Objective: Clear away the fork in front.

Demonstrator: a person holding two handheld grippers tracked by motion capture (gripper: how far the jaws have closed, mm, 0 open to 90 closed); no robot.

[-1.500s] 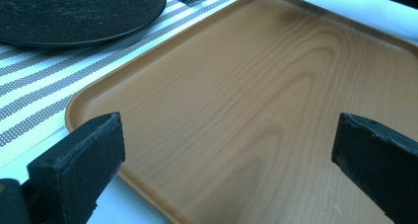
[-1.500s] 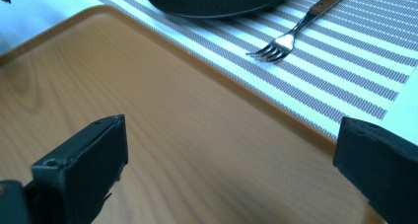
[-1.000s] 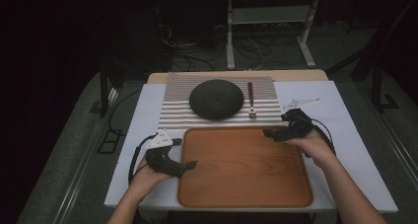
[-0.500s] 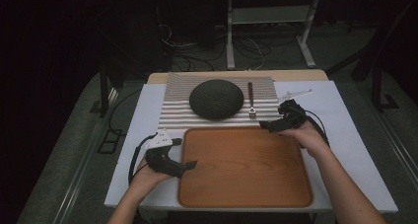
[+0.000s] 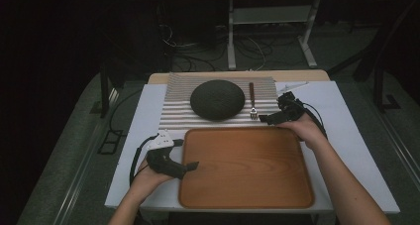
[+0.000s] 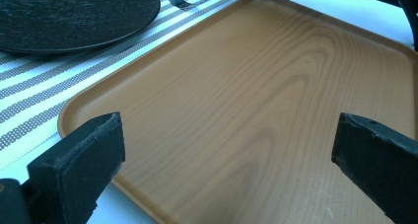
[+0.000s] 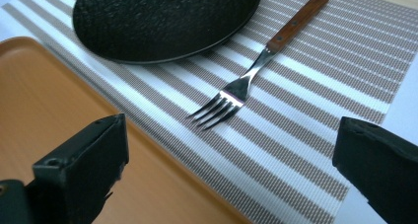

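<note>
The wooden tray (image 5: 246, 168) is bare, so its whole surface is free to pass over. Around the fork (image 7: 235, 93) the striped mat (image 5: 178, 111) is open on the near and right sides. The black plate (image 5: 217, 99) stands close on the left side and narrows the room there.

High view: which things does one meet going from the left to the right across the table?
Left gripper → dark round plate → fork → right gripper. The wooden tray and striped mat span the middle, so I leave them out.
</note>
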